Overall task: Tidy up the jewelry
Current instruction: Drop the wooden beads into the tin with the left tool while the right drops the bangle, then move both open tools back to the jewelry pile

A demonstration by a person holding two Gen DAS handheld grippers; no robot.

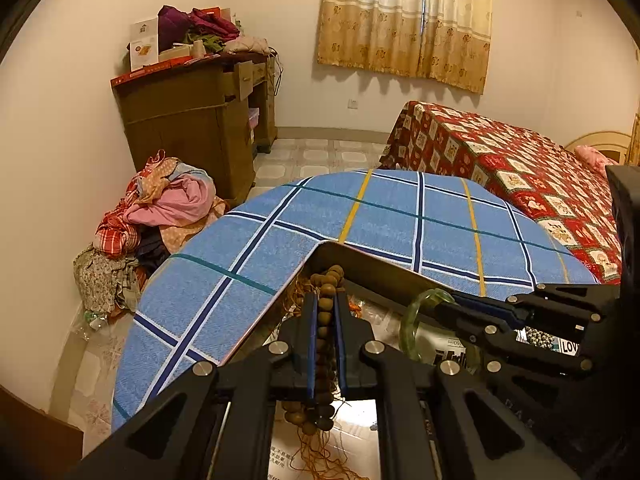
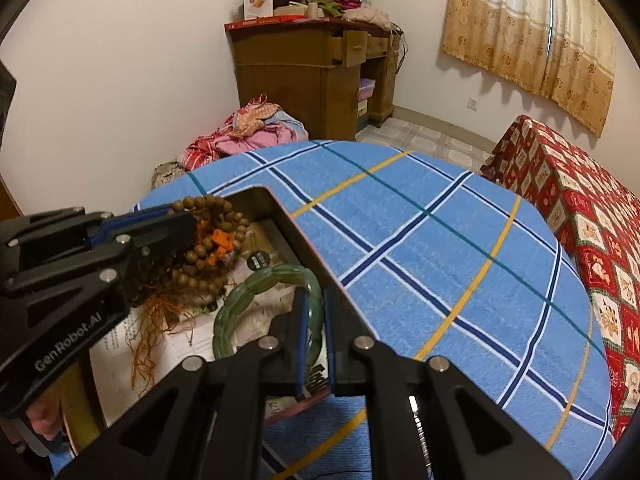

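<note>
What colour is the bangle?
Translucent green bangle, clearest in the right wrist view.

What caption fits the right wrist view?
Right gripper shut on a green bangle over an open box; left gripper holds brown beads beside it.

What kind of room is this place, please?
Most likely a bedroom in a home: a bed under a red patterned cover, a wooden dresser piled with clothes, and a curtained window.
</note>
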